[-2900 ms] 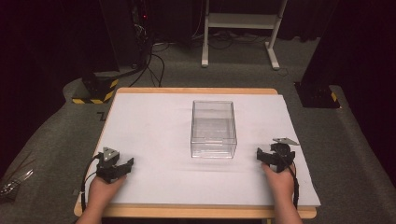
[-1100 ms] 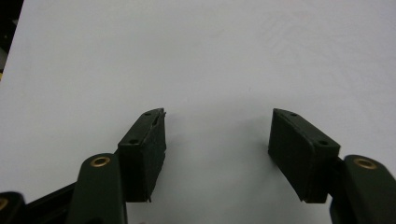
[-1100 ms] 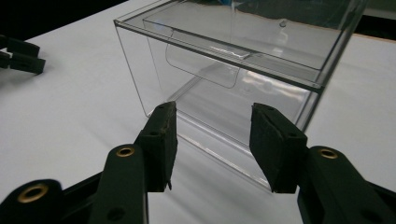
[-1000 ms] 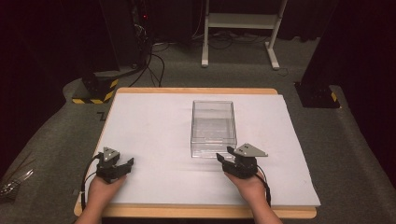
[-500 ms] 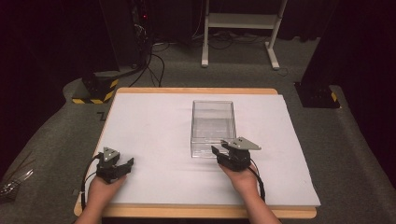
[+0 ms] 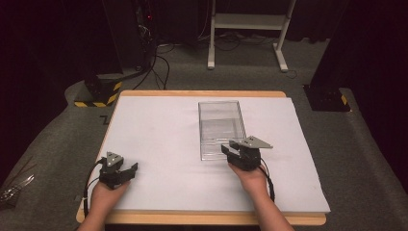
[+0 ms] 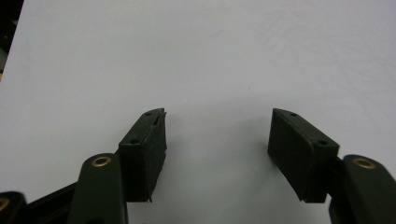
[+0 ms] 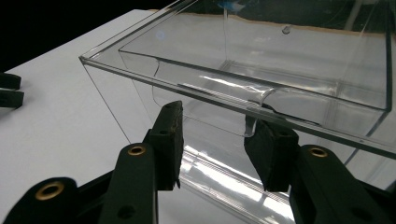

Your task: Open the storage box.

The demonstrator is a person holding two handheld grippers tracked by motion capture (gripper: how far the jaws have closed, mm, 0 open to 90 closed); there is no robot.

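Right gripper (image 6: 234, 150) sits at the near wall of the clear box (image 6: 219, 120) mid-table; my jaws have just been closing but are not yet pinching it. Left gripper (image 6: 126, 172) rests spread, well apart. Grasp and move remain.

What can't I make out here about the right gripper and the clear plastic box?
- Contact: in the right gripper view the right gripper has its pads at the near wall of the clear plastic box; reflections hide whether they press it.
- High view: the gripper's grey plate covers its jaws.
- Box contents: glare masks its floor.
- Left gripper: open over the white table.
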